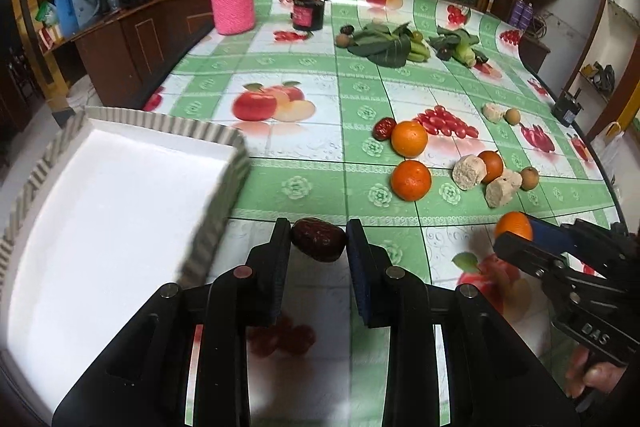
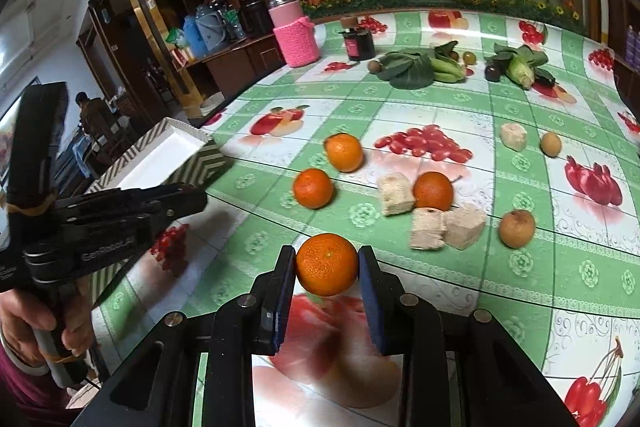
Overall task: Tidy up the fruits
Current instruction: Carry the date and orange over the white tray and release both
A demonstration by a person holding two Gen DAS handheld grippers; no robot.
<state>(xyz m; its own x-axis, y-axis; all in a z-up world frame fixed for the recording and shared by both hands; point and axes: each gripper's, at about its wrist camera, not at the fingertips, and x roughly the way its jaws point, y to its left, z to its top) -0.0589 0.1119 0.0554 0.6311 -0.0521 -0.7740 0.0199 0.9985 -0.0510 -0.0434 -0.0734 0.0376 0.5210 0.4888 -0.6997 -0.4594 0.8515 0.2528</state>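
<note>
Both grippers sat nearest the lenses, each clamped on a fruit. Largest of the things that mattered was the white tray (image 1: 116, 195) with its zigzag-patterned wall, lying at nine o'clock of the left gripper (image 1: 319, 241) and just beside it; its near corner looked blurred. Any sideways swing toward it could knock a finger against that wall and shake the load free.

Next in size, the mandarin (image 2: 326, 263) was pressed between the pads of the right gripper (image 2: 326, 267), held clear above the tablecloth (image 2: 460, 107). Being round and smooth-skinned, it would probably roll out if the squeeze eased, and too hard a squeeze might bruise it.

Smallest, the red date (image 1: 318, 239) was pinched by its ends between the left gripper's pads. I judged this the weaker hold: wrinkled, oblong, caught only at the tips, it could pivot and drop short of the tray.

Three more mandarins, the pale cut chunks (image 2: 428, 213) and a small brown fruit (image 2: 516, 228) lay at twelve to two o'clock, well apart from both tools. Crossing hands could collide.
</note>
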